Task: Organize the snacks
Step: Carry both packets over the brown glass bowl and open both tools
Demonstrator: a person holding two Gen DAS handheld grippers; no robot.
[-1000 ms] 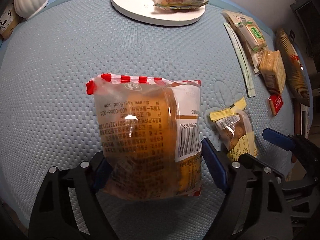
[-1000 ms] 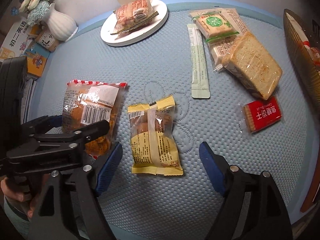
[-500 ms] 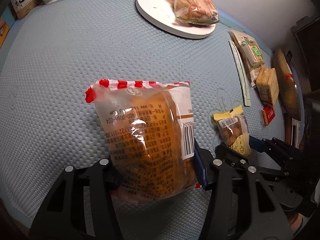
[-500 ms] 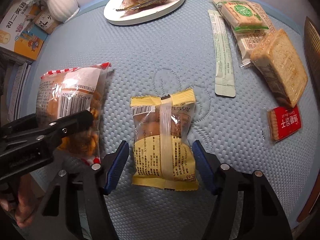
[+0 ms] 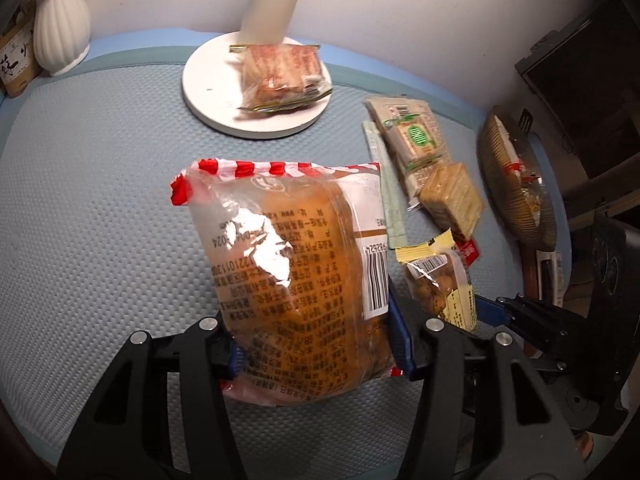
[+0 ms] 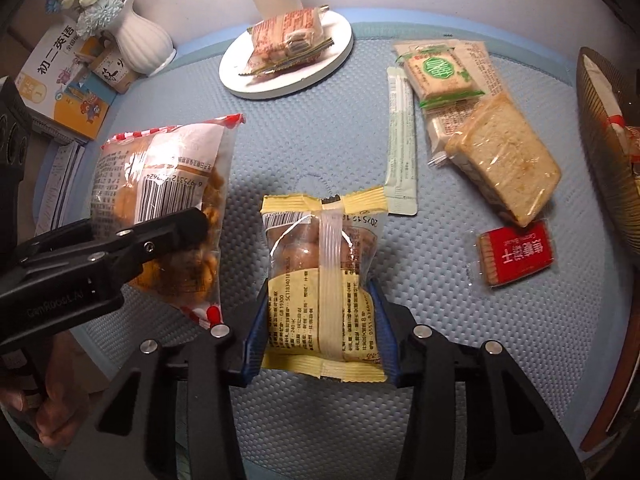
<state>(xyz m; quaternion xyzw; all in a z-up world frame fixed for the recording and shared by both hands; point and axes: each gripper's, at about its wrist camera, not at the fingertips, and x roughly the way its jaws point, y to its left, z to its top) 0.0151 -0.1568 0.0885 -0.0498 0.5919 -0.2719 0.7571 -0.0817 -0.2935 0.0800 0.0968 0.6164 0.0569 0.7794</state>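
**me:** Since both my tongs are loaded right now, here's where I'm at. My left gripper (image 5: 316, 344) is clamped on the big red-striped bread bag (image 5: 296, 276), low down near its bottom seam, and the bag is up off the blue mat (image 5: 100, 220). My right gripper (image 6: 320, 340) has just been closing and its blue pads (image 6: 252, 344) now sit against both edges of the yellow-wrapped snack pack (image 6: 324, 280), again at the lower end. I can't tell whether that one has cleared the mat.

**reply:** Looks like a decent hold on both. Where are they headed?

**me:** My guess is the white round plate (image 6: 240, 64) at the back, where one orange-printed pack (image 6: 288, 40) already lies. The woven basket (image 5: 516, 192) off to the right is the other candidate, honestly not sure.

**reply:** Then don't squeeze harder on the bread, it'll crush. Holding at the bottom means the top will flop, so carry it slow and keep it from swinging.

**me:** Agreed. I'd also lift the yellow pack straight up first, since the long pale green stick pack (image 6: 400, 140) lies just beside its top corner, with the red biscuit packet (image 6: 516, 252) off to its right.

**reply:** And keep the two tongs apart on the way, they're close together.
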